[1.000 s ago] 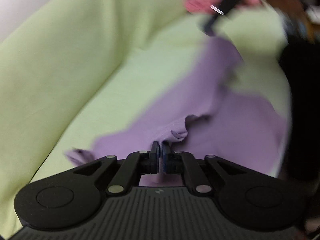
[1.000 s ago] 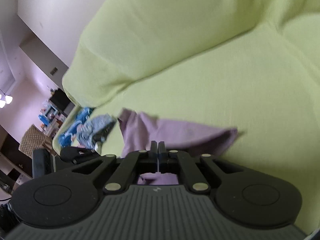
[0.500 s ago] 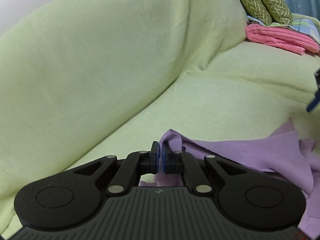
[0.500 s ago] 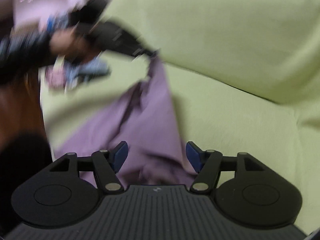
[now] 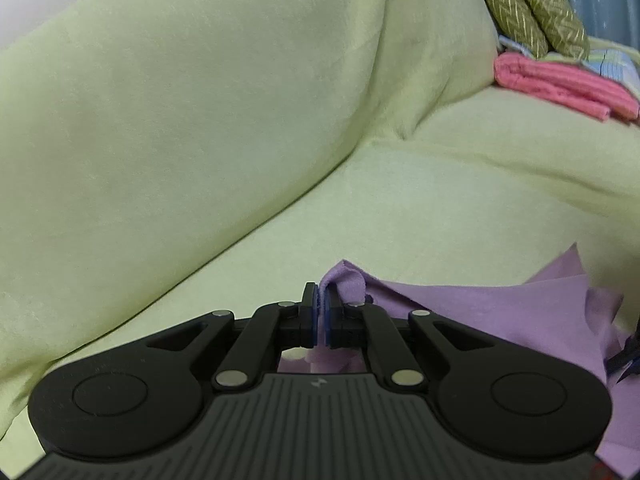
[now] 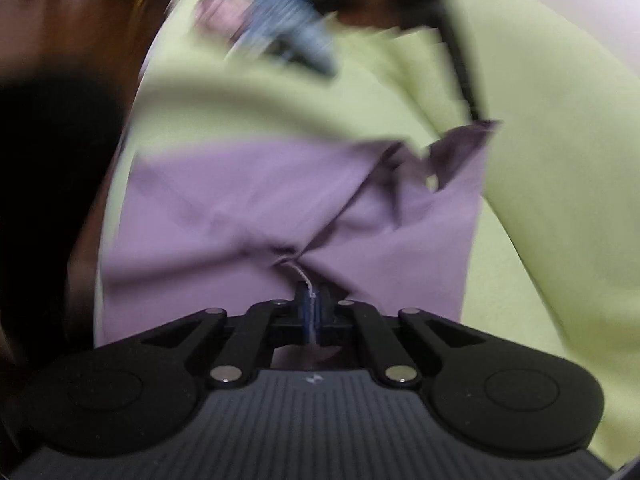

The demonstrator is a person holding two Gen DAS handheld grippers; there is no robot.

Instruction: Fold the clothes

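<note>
A purple garment [image 5: 480, 312] lies spread on the light green sofa seat [image 5: 440, 200]. My left gripper [image 5: 321, 292] is shut on one corner of it, and the corner curls up over the fingertips. In the right wrist view, which is blurred by motion, the garment [image 6: 260, 200] stretches across the seat with creases running toward my right gripper [image 6: 310, 294]. That gripper is shut on a pinch of the cloth's near edge. The far right corner [image 6: 480, 124] is raised under a dark bar, probably the left gripper.
The sofa backrest [image 5: 180, 100] rises to the left and behind. Folded pink clothes [image 5: 560, 84], a blue striped item [image 5: 612, 62] and olive patterned cushions [image 5: 528, 4] sit at the far right end. Blurred blue clothes [image 6: 280, 28] and a person's dark sleeve [image 6: 48, 160] show in the right wrist view.
The left gripper carried its purple corner along the seat, then held still. The right gripper let go, opened wide, rolled, and closed again on another part of the purple garment.
</note>
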